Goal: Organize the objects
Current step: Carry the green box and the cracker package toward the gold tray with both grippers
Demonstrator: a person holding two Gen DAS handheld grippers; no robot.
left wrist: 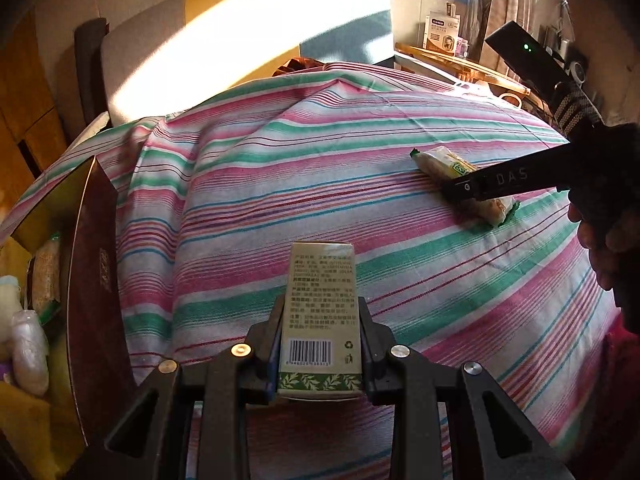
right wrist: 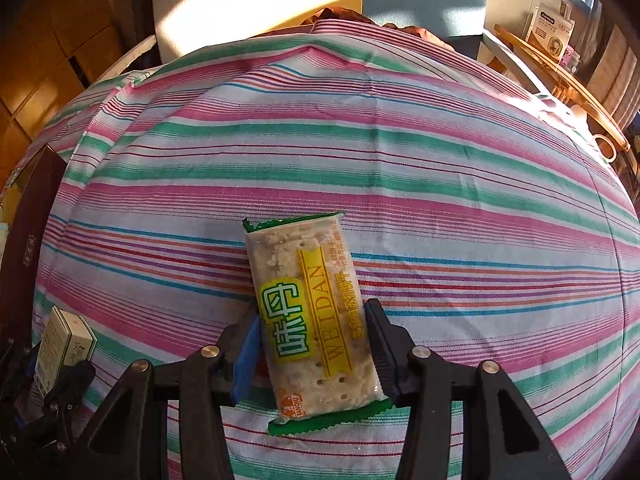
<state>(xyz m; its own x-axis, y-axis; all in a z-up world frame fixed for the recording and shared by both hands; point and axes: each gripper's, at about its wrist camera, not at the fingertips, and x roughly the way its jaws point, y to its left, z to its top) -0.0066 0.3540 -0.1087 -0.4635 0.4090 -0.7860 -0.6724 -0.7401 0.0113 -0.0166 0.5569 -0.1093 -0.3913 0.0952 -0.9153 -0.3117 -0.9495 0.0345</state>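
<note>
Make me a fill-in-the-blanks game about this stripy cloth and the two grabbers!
1. The left gripper is shut on a small ____ with a barcode.
2. The cracker pack lies between the fingers of the ____ gripper.
3. Both things are over a ____ cloth of pink, green and white.
4. The open brown box stands at the cloth's ____ edge in the left wrist view.

Missing words: box; right; striped; left
</note>
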